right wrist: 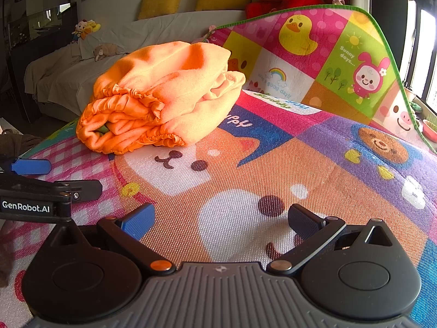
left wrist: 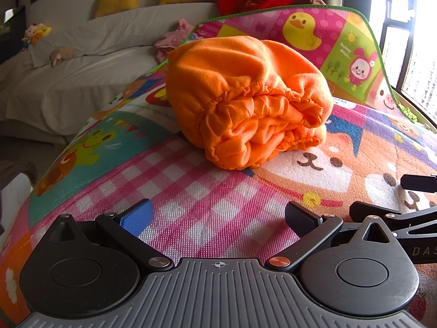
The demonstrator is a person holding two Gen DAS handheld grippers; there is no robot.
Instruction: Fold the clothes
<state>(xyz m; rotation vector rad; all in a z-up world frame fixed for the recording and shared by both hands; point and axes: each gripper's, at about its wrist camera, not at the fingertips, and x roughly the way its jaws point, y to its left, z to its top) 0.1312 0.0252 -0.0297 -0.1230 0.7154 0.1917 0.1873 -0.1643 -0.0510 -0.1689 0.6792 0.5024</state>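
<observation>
An orange fleece garment [left wrist: 245, 101] lies folded into a thick bundle on the cartoon play mat [left wrist: 196, 207], its gathered elastic hem facing me. The right wrist view has the same orange garment [right wrist: 161, 101] at the upper left. My left gripper [left wrist: 218, 218] is open and empty, low over the pink checked patch, a short way in front of the bundle. My right gripper [right wrist: 221, 221] is open and empty too, over the bear print to the right of the bundle. Each gripper shows at the edge of the other's view: right gripper [left wrist: 418, 188], left gripper [right wrist: 49, 180].
The mat's far end [left wrist: 327, 35] curls upward behind the garment. A white-covered sofa [left wrist: 90, 63] with yellow cushions, plush toys and pink clothes [left wrist: 174, 38] stands at the back left. A bright window [left wrist: 420, 63] is on the right.
</observation>
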